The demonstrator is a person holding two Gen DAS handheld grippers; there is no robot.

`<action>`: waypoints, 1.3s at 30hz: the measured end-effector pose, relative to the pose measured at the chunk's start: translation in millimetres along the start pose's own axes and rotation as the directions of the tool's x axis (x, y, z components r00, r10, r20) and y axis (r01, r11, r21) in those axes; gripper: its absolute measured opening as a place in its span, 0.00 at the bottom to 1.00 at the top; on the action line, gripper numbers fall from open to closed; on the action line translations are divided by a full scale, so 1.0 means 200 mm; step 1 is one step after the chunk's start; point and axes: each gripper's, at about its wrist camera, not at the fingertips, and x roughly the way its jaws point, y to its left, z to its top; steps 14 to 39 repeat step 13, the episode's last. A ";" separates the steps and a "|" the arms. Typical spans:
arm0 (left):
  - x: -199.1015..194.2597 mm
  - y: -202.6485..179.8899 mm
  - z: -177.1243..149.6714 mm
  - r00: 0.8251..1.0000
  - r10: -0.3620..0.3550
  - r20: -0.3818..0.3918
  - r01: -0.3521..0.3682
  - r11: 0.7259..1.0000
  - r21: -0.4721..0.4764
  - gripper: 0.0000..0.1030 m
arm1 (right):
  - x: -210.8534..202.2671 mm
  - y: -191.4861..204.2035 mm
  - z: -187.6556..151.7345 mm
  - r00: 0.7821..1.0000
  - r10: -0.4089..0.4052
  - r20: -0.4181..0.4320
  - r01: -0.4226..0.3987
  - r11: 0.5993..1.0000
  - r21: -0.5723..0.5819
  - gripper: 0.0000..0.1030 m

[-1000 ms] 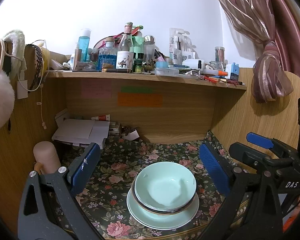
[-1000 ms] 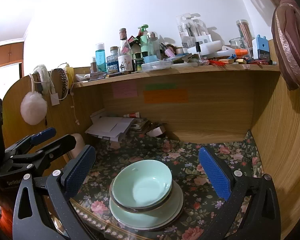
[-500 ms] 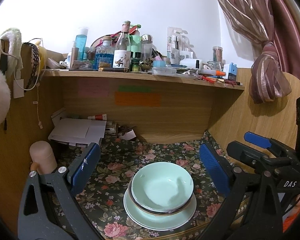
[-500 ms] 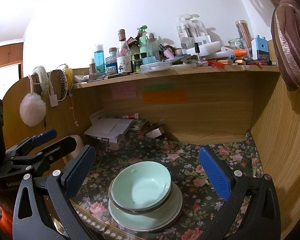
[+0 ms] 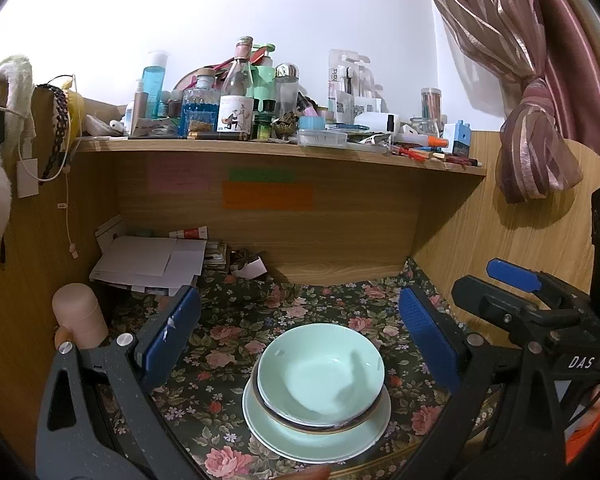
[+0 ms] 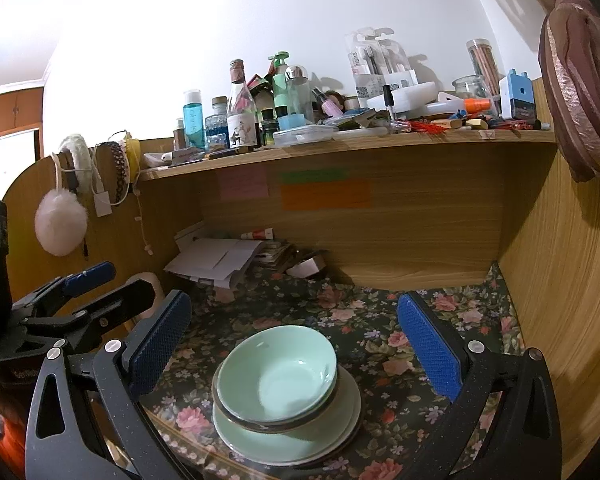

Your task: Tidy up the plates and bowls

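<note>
Nearest in both wrist views stand the wide-spread jaws of the left gripper (image 5: 300, 336) and the right gripper (image 6: 296, 344), each gaping fully and holding nothing. Between and just ahead of the jaws sits the stack: a pale green bowl (image 5: 320, 372) nested in a darker-rimmed bowl (image 5: 284, 416), both on a green plate (image 5: 276, 436), near the front edge of the flower-patterned bench (image 5: 236, 332). Beyond the jaws lie a heap of papers (image 5: 148, 264) and, above, a crowded shelf (image 5: 260, 148).

The stacking looks done, so the step in hand seems to be drawing clear. To do it well, I would keep both jaws wide and pull straight back, away from the bowl rims, so nothing gets nudged.

Against the earlier frames, the stack sits slightly lower and nearer between the jaws in the left view; the jaws' spread is unchanged, and the stack itself has not shifted.
</note>
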 end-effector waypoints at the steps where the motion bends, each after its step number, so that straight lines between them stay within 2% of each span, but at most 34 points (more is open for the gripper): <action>1: 0.00 0.00 0.00 1.000 -0.002 -0.001 0.002 1.000 -0.001 0.98 | 0.00 0.00 0.00 1.000 0.000 -0.001 0.000 1.000 0.000 1.00; 13: 0.06 0.02 0.01 1.000 -0.002 -0.016 0.002 1.000 -0.008 0.98 | 0.06 -0.02 0.00 1.000 -0.006 -0.018 0.006 1.000 0.013 1.00; 39: 0.06 0.02 0.01 1.000 -0.002 -0.016 0.002 1.000 -0.008 0.98 | 0.06 -0.02 0.00 1.000 -0.006 -0.018 0.006 1.000 0.013 1.00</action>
